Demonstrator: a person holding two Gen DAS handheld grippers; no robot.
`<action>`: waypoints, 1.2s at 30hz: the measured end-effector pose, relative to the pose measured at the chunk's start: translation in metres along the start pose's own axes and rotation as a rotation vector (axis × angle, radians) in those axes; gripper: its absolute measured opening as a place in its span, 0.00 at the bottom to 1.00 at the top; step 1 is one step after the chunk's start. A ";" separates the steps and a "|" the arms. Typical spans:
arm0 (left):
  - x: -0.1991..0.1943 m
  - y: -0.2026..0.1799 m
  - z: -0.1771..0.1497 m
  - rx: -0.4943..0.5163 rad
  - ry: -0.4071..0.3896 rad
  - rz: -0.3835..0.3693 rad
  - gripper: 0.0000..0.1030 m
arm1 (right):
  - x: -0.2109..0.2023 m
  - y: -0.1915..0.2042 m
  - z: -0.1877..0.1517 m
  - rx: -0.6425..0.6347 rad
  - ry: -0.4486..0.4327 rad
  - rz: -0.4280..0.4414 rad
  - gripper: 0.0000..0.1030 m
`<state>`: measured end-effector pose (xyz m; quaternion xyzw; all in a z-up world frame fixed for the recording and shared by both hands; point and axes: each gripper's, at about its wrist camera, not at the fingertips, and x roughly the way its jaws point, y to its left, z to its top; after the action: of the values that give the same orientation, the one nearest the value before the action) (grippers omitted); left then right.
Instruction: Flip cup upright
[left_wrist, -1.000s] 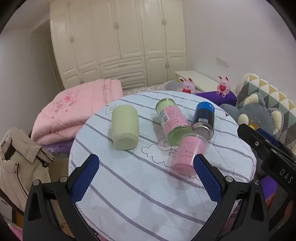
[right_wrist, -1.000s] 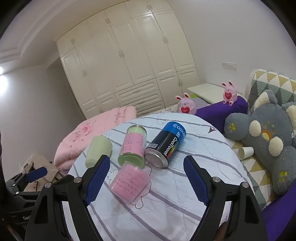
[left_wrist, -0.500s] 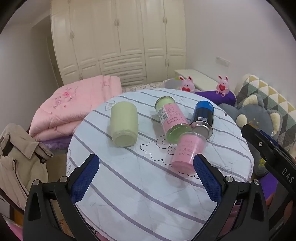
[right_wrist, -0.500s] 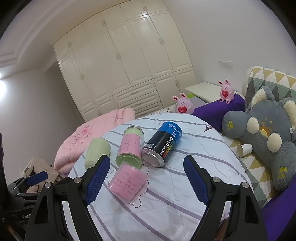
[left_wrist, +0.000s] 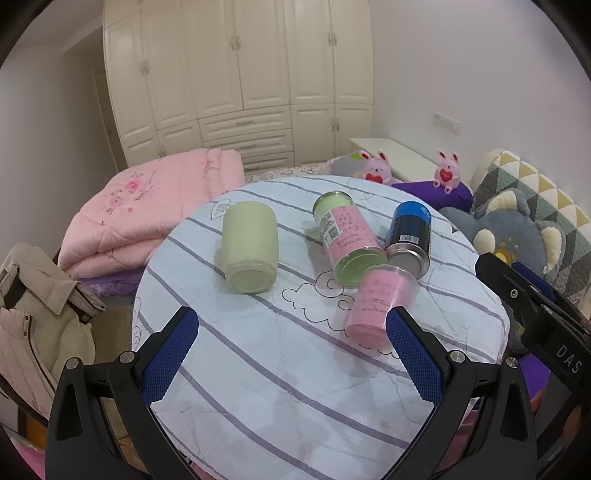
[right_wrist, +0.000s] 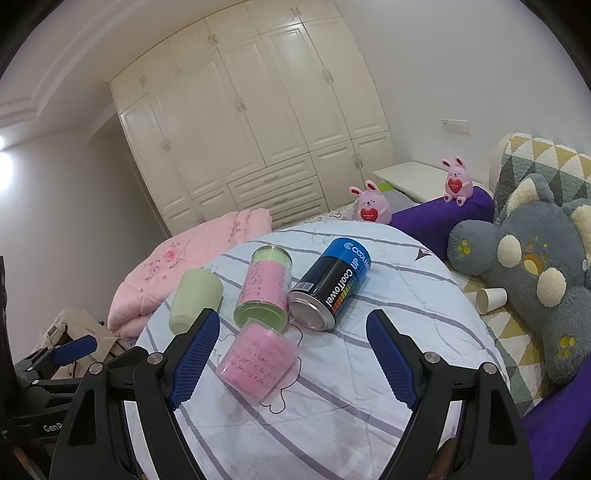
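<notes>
Several cups and cans lie on their sides on a round table with a striped cloth (left_wrist: 280, 369). A pale green cup (left_wrist: 249, 247) (right_wrist: 195, 299) lies at the left. A green jar with a pink label (left_wrist: 345, 240) (right_wrist: 266, 291) and a blue-black can (left_wrist: 410, 238) (right_wrist: 330, 282) lie in the middle. A clear pink cup (left_wrist: 376, 306) (right_wrist: 256, 363) lies nearest. My left gripper (left_wrist: 291, 350) is open and empty, above the near table. My right gripper (right_wrist: 291, 354) is open and empty, with the pink cup between its fingers' lines but beyond the tips.
A folded pink quilt (left_wrist: 147, 206) lies left of the table. A beige jacket (left_wrist: 33, 314) is at far left. A grey plush toy (right_wrist: 528, 273) and a paper cup (right_wrist: 489, 299) lie on the bed at right. White wardrobes (left_wrist: 236, 74) stand behind.
Both grippers have pulled back and risen slightly; the table and its objects look a little smaller and farther. Nothing on the table has moved.
</notes>
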<state>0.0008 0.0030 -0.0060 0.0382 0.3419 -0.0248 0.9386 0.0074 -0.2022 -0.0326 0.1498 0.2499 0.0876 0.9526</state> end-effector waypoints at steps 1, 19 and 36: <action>0.000 0.000 0.000 0.000 0.002 0.000 1.00 | 0.001 0.001 0.000 -0.002 0.003 -0.001 0.81; 0.022 0.012 0.011 -0.055 0.058 -0.046 1.00 | 0.007 0.001 0.003 0.005 0.005 -0.027 0.81; 0.124 -0.032 0.083 -0.109 0.317 -0.139 1.00 | 0.044 -0.033 0.014 0.039 0.031 -0.115 0.81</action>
<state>0.1468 -0.0389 -0.0242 -0.0330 0.4881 -0.0646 0.8697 0.0552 -0.2258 -0.0515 0.1523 0.2745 0.0304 0.9490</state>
